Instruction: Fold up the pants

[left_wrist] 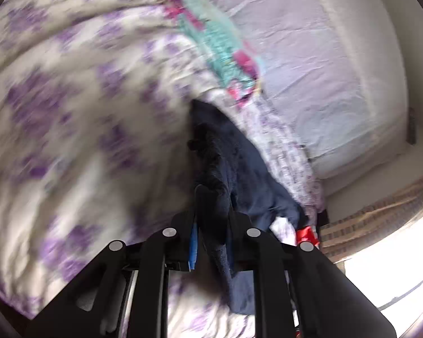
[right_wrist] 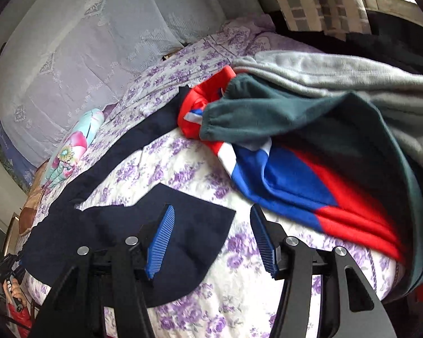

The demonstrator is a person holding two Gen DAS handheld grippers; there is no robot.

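Note:
Dark navy pants (right_wrist: 155, 225) lie spread on a bed with a purple-flowered cover (right_wrist: 183, 163); one leg runs toward the headboard, the other lies under my right gripper. My right gripper (right_wrist: 211, 225) is open with blue ribbed pads (right_wrist: 160, 239), hovering just above the near leg's edge, holding nothing. In the left wrist view my left gripper (left_wrist: 211, 205) is shut on the navy pants (left_wrist: 234, 169), which bunch up between the fingers and hang down below them. The left view is blurred.
A pile of clothes lies to the right: a red, white and blue garment (right_wrist: 290, 180), a dark green fleece (right_wrist: 282, 115) and a grey one (right_wrist: 338, 70). A teal and pink pillow (right_wrist: 76, 143) lies by the padded headboard (right_wrist: 84, 42). A window (left_wrist: 394, 267) is nearby.

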